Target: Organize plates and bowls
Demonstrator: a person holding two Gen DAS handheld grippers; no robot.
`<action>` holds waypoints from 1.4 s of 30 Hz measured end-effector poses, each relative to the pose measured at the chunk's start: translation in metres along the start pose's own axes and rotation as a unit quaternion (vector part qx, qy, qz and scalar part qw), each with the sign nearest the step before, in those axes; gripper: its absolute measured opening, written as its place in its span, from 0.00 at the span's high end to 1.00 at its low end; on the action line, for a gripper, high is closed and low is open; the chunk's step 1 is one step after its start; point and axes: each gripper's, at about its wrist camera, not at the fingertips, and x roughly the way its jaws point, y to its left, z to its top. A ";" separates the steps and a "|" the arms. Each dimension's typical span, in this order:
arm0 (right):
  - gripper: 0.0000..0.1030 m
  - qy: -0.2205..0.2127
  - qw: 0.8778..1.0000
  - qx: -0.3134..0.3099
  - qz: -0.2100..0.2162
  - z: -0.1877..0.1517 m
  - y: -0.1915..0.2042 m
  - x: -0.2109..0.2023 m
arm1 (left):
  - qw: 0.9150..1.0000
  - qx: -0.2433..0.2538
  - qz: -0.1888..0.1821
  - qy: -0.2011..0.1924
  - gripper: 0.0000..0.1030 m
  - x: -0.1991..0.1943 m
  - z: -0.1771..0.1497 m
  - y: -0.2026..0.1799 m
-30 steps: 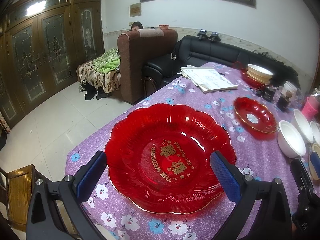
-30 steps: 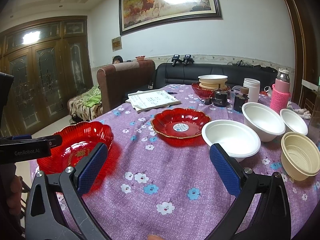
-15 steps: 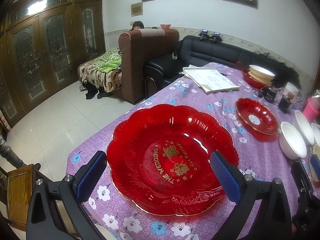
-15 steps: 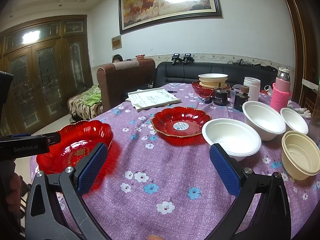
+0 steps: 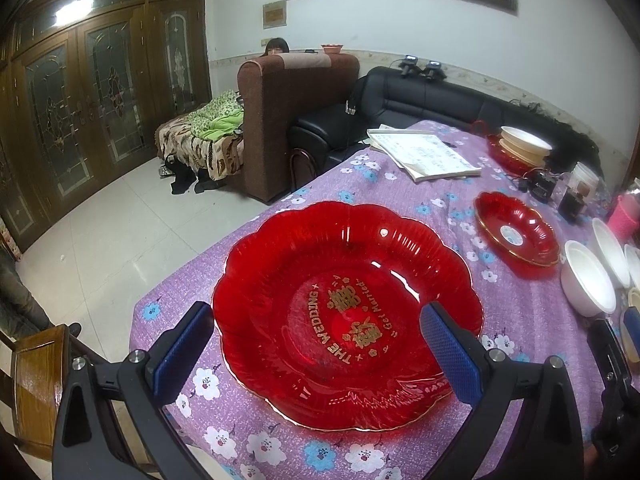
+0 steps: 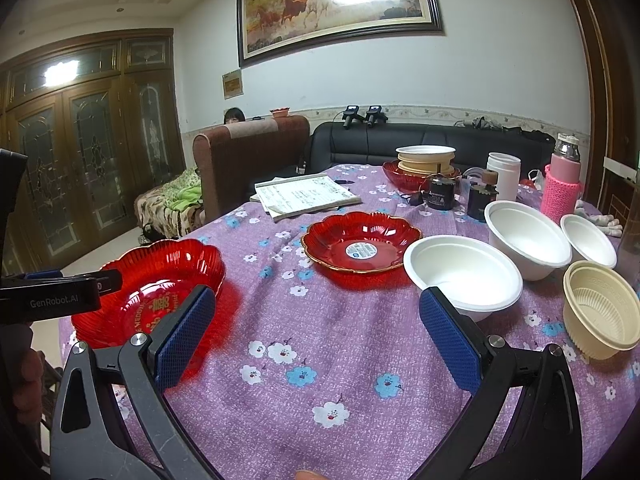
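My left gripper [image 5: 316, 348] had its jaws wide apart over the big red plate [image 5: 344, 300] at frame center. The right gripper [image 6: 316, 332] was spread too, holding nothing, white bowl [image 6: 462, 272] just above its right jaw on the tabletop [image 6: 320, 360].

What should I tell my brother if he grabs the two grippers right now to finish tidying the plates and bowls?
Left gripper: open, holding nothing, over the big red plate at the table's near edge.
Right gripper: open, holding nothing, above bare tablecloth.
Small red plate sits mid-table. Three white bowls and a cream bowl stand apart on the right. A stack of a red plate and bowls stands at the far end.
Done: nothing in hand; the near dishes all lie singly.
Left: probably stack the two red plates, then nest the bowls.
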 end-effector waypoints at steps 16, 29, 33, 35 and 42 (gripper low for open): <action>0.00 0.098 0.991 0.033 0.080 0.033 0.049 0.054 | 0.997 0.002 0.077 0.011 0.00 0.000 0.034 0.087; 0.04 0.227 0.970 0.050 0.073 0.010 0.065 0.119 | 0.990 0.005 0.025 0.141 0.00 0.068 0.013 0.073; 0.12 0.276 0.956 0.057 0.081 0.001 0.066 0.139 | 0.987 0.000 0.018 0.159 0.00 0.074 0.008 0.072; 0.15 0.286 0.954 0.049 0.076 -0.002 0.069 0.144 | 0.986 -0.001 0.015 0.165 0.00 0.077 0.008 0.071; 0.34 0.273 0.961 0.011 0.037 -0.006 0.077 0.145 | 0.986 0.033 0.031 0.162 0.10 0.084 0.001 0.061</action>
